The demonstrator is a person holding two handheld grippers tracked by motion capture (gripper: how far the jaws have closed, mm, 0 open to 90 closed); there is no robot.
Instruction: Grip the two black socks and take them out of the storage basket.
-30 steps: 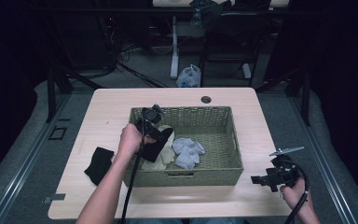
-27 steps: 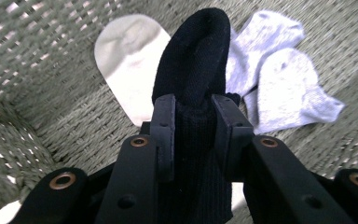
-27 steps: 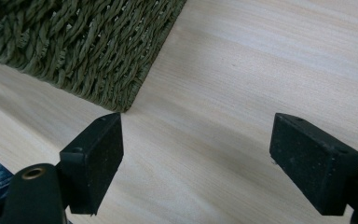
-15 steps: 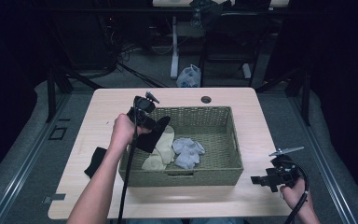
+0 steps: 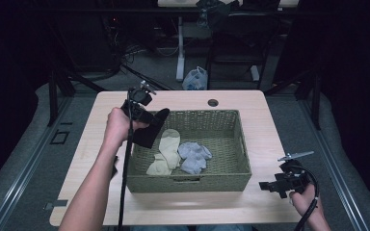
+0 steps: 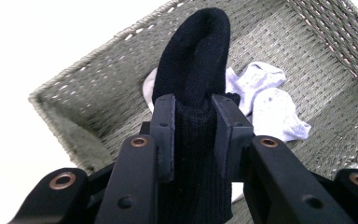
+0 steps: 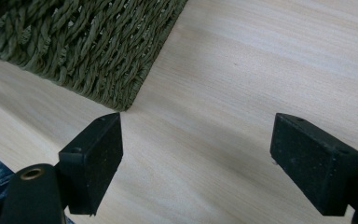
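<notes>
Currently, counts: one woven basket (image 5: 231, 175), one black sock (image 6: 193, 93) held up, one cream sock (image 5: 166, 151) and one pale blue-grey sock (image 5: 194, 156) in the basket, plus a dark scrap on the counter (image 5: 270, 144) that is mostly hidden behind the left forearm.
Left gripper (image 6: 193, 135): jaws pinching the black sock, pressed against it from both sides.
Black sock versus left jaws: its ribbed part runs down between the jaws and below them; its rounded end stands up past the jaw tips, above the basket's left rim in the high view.
Beyond the left jaws: the basket's inner corner, with the pale blue-grey sock just right of the black sock's end and a pale bit peeking out at its left.
Left hand (image 5: 118, 126): wrapped round the gripper, above the counter beside the basket's left wall.
Right gripper (image 7: 198, 161): jaws spread wide, nothing between them but bare counter.
Ahead of the right jaws: the basket's near corner, up and left of the left jaw tip, apart from it.
Right hand (image 5: 304, 196): at the counter's near right edge, well apart from the basket.
</notes>
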